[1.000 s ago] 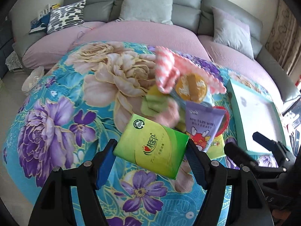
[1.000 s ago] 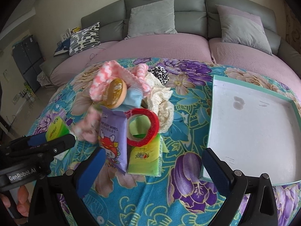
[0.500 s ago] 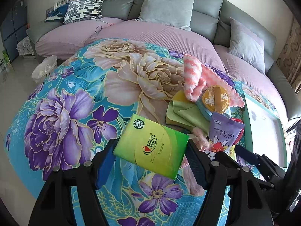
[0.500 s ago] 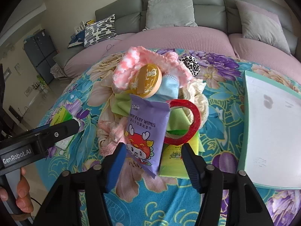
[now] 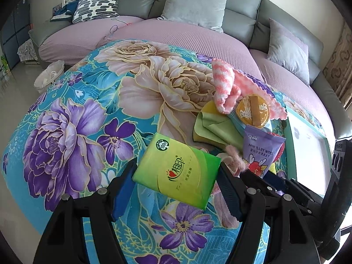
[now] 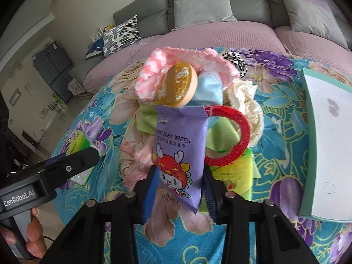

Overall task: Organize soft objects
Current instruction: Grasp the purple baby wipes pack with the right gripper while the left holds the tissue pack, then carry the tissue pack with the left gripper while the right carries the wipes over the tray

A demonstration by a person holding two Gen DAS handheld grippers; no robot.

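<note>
My left gripper is shut on a green tissue pack and holds it tilted above the floral tablecloth. In the right wrist view my right gripper has its jaws closing around the lower end of a purple baby wipes pack, and both blue pads touch its edges. That pack leans on a pile: a pink and white fluffy cloth, an orange round puff, a red tape ring, a green cloth and cream lace.
A white tray with a teal rim lies right of the pile. A second green tissue pack sits under the tape ring. A leopard scrunchie lies behind the pile. A pink sofa curves round the table's far side. A hand grips the left handle.
My right gripper has come down and forward onto the baby wipes pack while its jaws narrowed from wide apart to the pack's edges. The left gripper has shifted left with the tissue pack.
</note>
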